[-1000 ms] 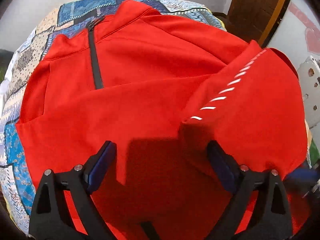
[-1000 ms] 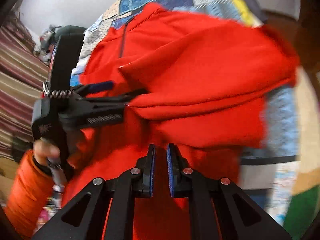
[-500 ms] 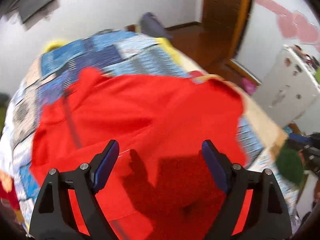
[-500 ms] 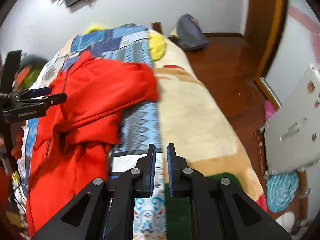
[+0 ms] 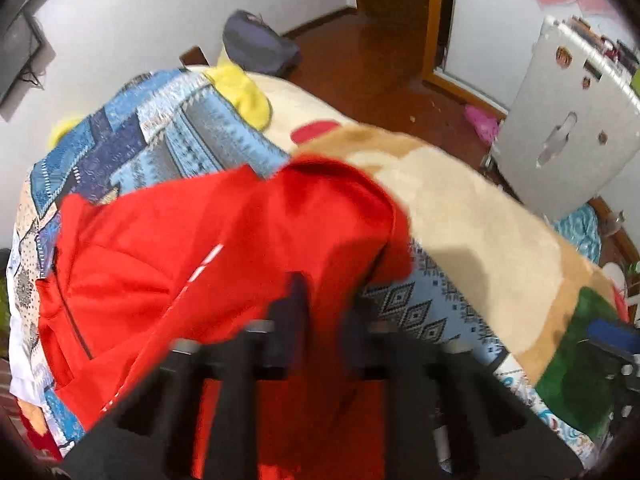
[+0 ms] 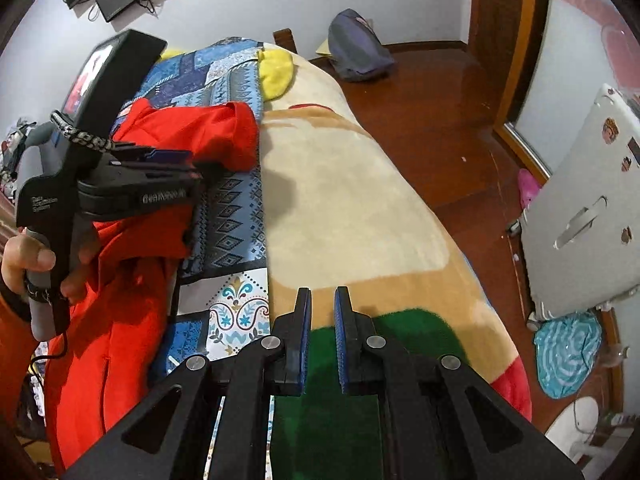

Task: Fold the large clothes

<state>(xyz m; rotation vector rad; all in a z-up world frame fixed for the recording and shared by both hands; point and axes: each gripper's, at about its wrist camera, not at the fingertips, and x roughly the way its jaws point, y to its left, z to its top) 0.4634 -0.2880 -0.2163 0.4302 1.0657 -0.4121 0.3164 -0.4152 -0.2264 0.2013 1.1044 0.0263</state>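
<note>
A large red jacket [image 5: 224,248] with a dark zip and a white dashed stripe lies on the patchwork bedspread [image 5: 160,140], one part folded over its body. My left gripper [image 5: 322,308] is blurred, its jaws nearly together with red fabric between them. In the right wrist view the left gripper [image 6: 192,166] sits at the jacket's [image 6: 188,136] right edge. My right gripper [image 6: 322,308] is off the jacket, over the green and beige blanket [image 6: 340,200], its jaws close together with a narrow gap and nothing between them.
A yellow pillow [image 6: 276,68] lies at the head of the bed. A dark bag [image 6: 356,48] sits on the wooden floor beyond. A white cabinet [image 6: 588,216] stands at the right, with a blue cloth [image 6: 568,352] below it.
My left gripper was wide open above the jacket; now its jaws have come together on the red fabric. My right gripper swung right, off the jacket, over the blanket.
</note>
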